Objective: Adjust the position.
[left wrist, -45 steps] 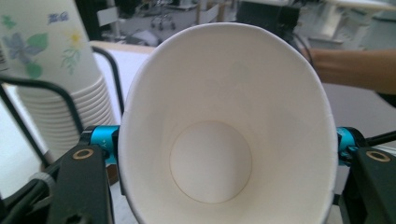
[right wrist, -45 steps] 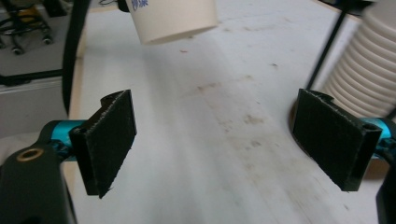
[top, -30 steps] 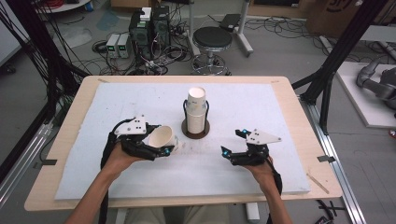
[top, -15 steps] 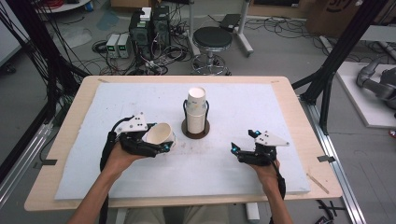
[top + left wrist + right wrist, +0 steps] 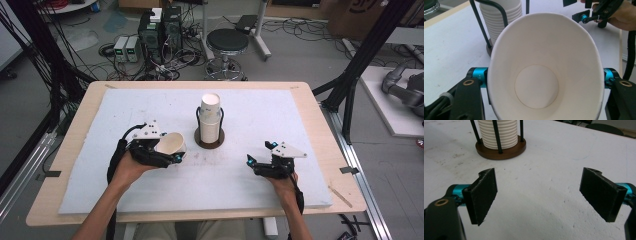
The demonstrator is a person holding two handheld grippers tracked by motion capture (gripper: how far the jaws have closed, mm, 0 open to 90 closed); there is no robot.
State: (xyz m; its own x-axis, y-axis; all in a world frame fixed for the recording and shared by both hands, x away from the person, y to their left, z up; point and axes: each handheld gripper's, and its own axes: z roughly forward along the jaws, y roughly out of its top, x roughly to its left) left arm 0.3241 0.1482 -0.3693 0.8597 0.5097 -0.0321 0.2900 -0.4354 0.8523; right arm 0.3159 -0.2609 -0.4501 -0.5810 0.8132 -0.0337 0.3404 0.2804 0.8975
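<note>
The left gripper [image 5: 167,150] is pinching a white paper cup [image 5: 170,144] from both sides, and the smooth thin wall is bending a little, so the round mouth is looking oval in the left gripper view. The cup [image 5: 546,75] is lying on its side between the black jaws, a little above the table, with its flat round bottom showing deep inside. Near it, in the middle of the table, a stack of cups [image 5: 210,117] with ribbed rims is standing upright inside a holder [image 5: 209,138] of thin dark rods on a round brown wooden base.

The right gripper [image 5: 261,161] is staying wide apart with nothing between; its rectangular black pads [image 5: 484,195] are looking rough and grainy.

A white foam-like sheet [image 5: 280,115], slightly stained and pitted, is covering the light wooden table [image 5: 320,120]. Behind the table, a black round stool [image 5: 227,42], grey boxes and many cables are lying on the grey floor.
</note>
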